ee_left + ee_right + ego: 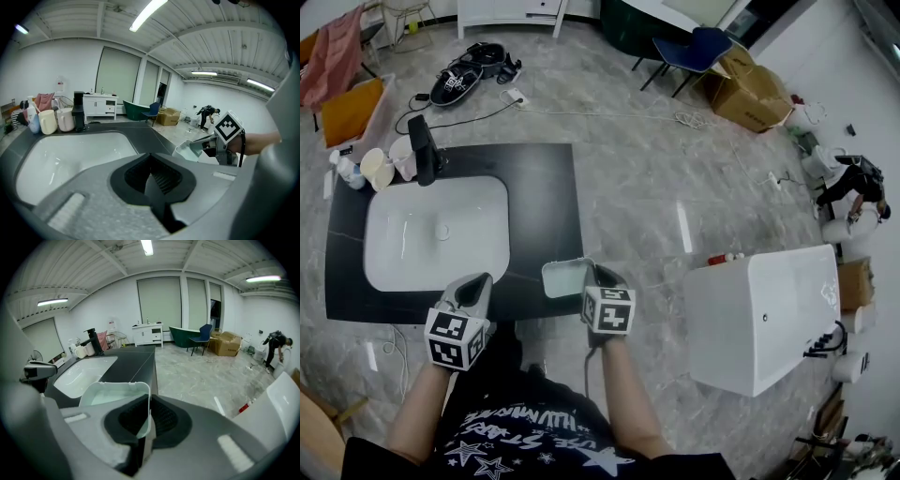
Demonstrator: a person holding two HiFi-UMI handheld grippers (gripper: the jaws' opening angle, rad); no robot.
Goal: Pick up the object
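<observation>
item: pale green tub (563, 277) (112, 393) (189, 148), open-topped, square with rounded corners. location: just beyond the sink's (437, 270) near right corner, over the front edge of the black countertop (546, 192); whether it rests on the counter cannot be told.
held by: right gripper (592, 275) (143, 423), jaws closed on the tub's near wall, one inside, one outside.
left gripper (474, 290) (155, 186): at the sink's near edge, left of the tub and apart from it; jaws pressed together with nothing between them.
sink: white, rectangular, set into the countertop.
black faucet (421, 147): upright at the sink's far left corner.
two cream cups (378, 168): just left of the faucet, behind the sink.
white bathtub (768, 316): on the floor, well right of the sink.
cardboard box (751, 94): far right of the sink, beyond the bathtub.
</observation>
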